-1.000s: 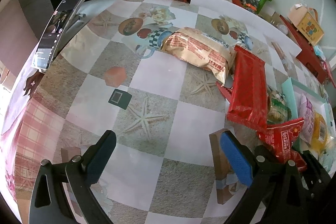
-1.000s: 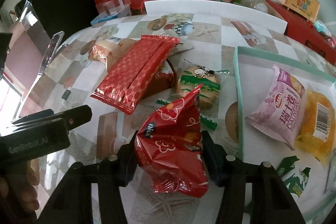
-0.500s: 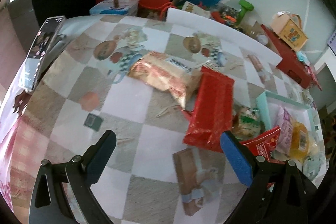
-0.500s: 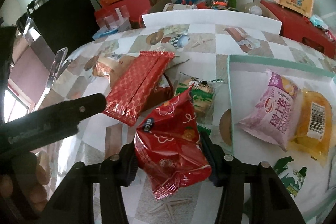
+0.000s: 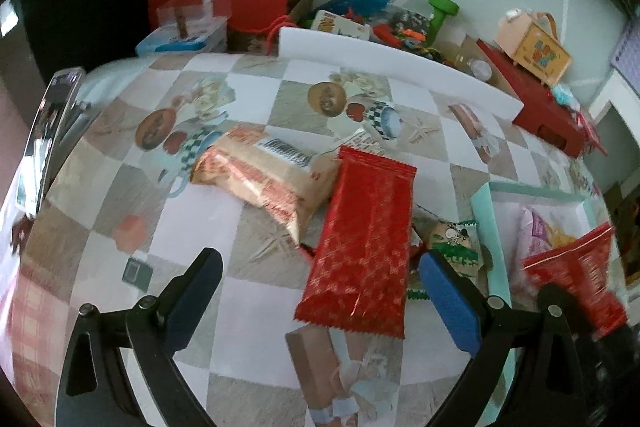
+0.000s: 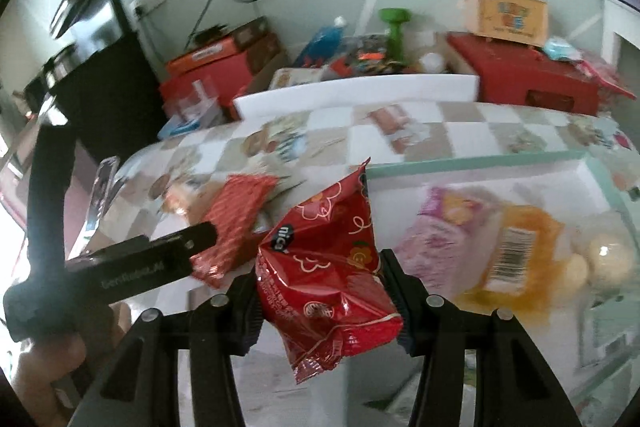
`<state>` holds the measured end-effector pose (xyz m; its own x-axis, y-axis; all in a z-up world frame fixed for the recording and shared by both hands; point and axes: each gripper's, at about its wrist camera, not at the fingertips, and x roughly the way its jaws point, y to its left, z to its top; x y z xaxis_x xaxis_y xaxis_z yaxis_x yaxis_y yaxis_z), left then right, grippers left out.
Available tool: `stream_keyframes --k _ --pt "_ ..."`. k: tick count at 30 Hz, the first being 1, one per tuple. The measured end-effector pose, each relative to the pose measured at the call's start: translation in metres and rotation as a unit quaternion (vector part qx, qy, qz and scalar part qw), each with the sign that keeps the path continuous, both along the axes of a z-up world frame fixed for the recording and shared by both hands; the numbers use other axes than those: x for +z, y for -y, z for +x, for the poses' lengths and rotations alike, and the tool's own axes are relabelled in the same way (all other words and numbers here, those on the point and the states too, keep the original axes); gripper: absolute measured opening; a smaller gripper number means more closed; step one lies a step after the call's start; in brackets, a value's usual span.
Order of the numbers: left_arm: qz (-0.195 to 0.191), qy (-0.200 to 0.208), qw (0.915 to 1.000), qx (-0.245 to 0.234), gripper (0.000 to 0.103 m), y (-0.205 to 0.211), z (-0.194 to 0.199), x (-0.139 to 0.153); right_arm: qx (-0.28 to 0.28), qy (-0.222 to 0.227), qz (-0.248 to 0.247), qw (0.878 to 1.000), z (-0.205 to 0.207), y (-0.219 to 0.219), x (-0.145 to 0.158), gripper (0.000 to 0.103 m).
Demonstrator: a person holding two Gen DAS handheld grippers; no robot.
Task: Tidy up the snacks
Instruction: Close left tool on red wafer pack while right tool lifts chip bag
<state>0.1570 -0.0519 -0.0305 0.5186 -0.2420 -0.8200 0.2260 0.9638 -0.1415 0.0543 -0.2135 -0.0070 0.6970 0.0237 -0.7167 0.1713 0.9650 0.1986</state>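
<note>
Right wrist: blurred tray (image 6: 472, 163) beyond red packet (image 6: 324, 267).

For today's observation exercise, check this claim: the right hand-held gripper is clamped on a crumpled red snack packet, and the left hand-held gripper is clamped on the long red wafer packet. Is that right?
Not quite. The right hand-held gripper is indeed clamped on the crumpled red snack packet. But the left wrist view shows the left hand-held gripper open and holding nothing; the long red wafer packet lies on the table.
</note>
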Motion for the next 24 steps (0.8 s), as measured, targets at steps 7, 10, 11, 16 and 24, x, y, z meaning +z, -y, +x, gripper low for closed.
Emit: stream_keyframes --k 7,10,11,16,24 --pt "0.012 0.012 0.9992 -0.037 0.09 0.024 0.003 -0.007 -0.064 -0.012 0.01 0.998 -0.009 0.042 -0.006 0.054" --pt "0.028 0.015 0.9985 -0.046 0.088 0.033 0.004 -0.011 -0.073 -0.013 0.013 0.997 -0.01 0.049 -0.007 0.054" --pt "0.035 0.016 0.9982 -0.047 0.087 0.035 0.004 -0.013 -0.073 -0.013 0.013 0.997 -0.01 0.05 -0.008 0.054" --pt "0.044 0.016 0.9979 -0.045 0.074 0.036 0.005 -0.018 -0.07 -0.013 0.014 0.997 -0.011 0.049 -0.007 0.054" --pt "0.029 0.023 0.9985 -0.041 0.054 0.031 0.003 -0.013 -0.074 -0.017 0.017 0.997 -0.012 0.051 -0.009 0.054"
